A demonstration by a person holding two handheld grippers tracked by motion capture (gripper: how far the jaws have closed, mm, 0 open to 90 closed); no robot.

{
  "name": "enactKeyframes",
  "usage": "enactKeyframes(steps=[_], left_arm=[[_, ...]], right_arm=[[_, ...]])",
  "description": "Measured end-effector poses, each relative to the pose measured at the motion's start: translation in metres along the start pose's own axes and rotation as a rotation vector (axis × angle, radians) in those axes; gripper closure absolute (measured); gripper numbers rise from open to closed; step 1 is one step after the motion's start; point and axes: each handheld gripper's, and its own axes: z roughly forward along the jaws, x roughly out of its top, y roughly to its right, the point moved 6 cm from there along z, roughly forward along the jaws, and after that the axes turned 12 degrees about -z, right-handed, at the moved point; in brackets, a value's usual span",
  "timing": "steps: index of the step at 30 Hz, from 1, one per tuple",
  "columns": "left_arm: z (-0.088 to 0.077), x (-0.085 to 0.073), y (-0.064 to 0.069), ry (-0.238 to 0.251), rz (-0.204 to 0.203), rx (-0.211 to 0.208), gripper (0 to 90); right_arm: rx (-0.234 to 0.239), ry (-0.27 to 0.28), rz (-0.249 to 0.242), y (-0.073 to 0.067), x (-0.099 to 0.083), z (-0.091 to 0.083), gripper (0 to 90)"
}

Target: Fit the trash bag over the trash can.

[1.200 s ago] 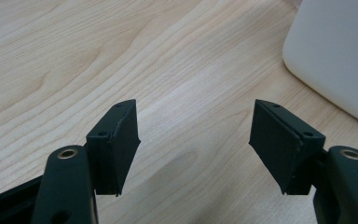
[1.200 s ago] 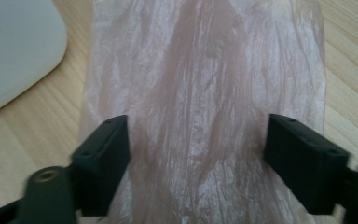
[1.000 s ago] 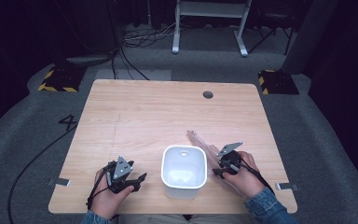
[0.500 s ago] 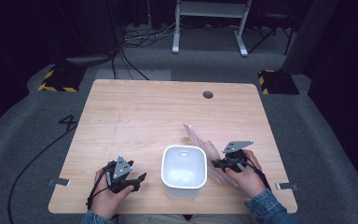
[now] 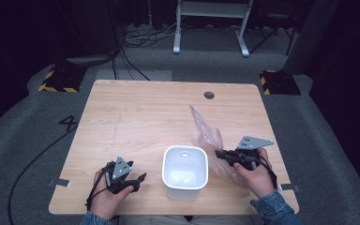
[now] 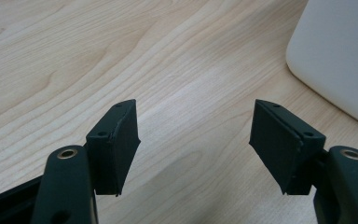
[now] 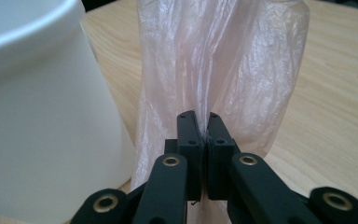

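Two claws over pale wooden tabletop. Right claw has just closed, pinching thin translucent pinkish plastic bag, lifted just right of white rounded-square plastic bin. Left claw gapes empty, low on tabletop left of bin.

Thin pink plastic bag, crinkled and translucent.
We see a smooth matt white bin on a pale wood-grain table.
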Motion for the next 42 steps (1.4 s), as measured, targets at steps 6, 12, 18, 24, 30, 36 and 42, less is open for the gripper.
enactKeyframes(steps=[6,12,18,24,30,36,42], left_arm=[[-0.001,0.0,-0.001,0.008,-0.017,-0.004,32.7],[-0.002,0.001,-0.002,0.01,-0.004,0.006,32.7],[-0.002,0.001,-0.002,0.011,-0.008,0.003,32.6],[-0.003,0.001,-0.002,0.011,-0.01,0.0,32.7],[-0.004,0.001,-0.002,0.006,-0.008,0.002,32.7],[-0.004,0.0,-0.003,0.006,-0.011,0.001,32.7],[-0.005,-0.001,-0.003,0.005,-0.008,0.007,32.7]], right_arm=[[-0.007,0.069,-0.006,0.003,0.012,-0.01,90.0],[-0.038,0.1,0.001,0.005,0.02,-0.018,90.0],[-0.09,0.111,0.022,0.007,0.029,-0.027,90.0],[-0.103,0.125,0.008,0.003,0.041,-0.032,90.0],[-0.096,0.139,-0.01,-0.006,0.058,-0.036,90.0],[-0.082,0.167,-0.043,-0.018,0.08,-0.039,90.0],[-0.053,0.208,-0.084,-0.035,0.107,-0.041,90.0]])
